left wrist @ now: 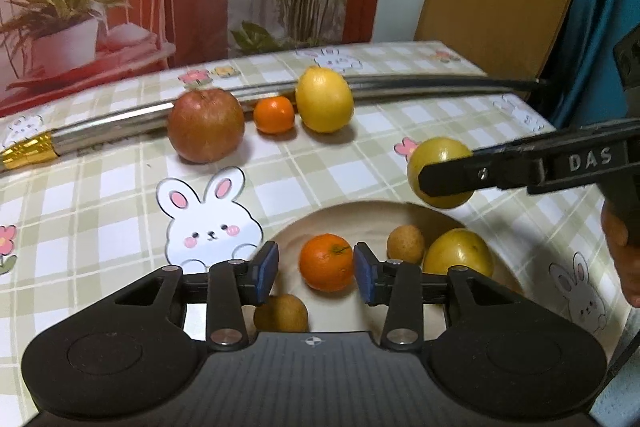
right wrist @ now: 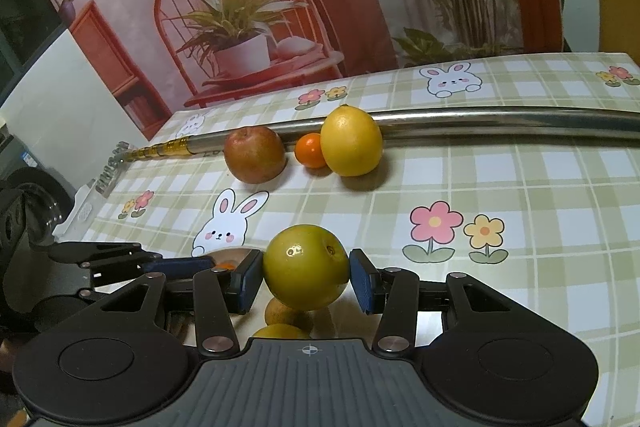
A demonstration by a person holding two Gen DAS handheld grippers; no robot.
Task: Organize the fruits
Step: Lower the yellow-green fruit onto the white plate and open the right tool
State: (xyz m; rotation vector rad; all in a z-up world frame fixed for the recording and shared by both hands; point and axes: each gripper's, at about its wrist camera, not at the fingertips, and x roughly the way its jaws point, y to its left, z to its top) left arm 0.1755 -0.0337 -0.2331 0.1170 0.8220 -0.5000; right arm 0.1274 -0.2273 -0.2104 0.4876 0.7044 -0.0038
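one yellow-green fruit (right wrist: 306,267) in right tool (right wrist: 306,277), seemingly above plate (left wrist: 360,215)

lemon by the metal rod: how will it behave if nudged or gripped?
The lemon looks rounded and stands on end, so a nudge would probably roll or topple it. The rod behind may stop it. Its glossy, firm-looking skin could slip between flat pads.

Table, checked rabbit-print cloth (right wrist: 520,187): bearing apple (right wrist: 254,154), small orange (right wrist: 310,150), lemon (right wrist: 351,141), steel pole (right wrist: 500,121), plate (left wrist: 360,217)
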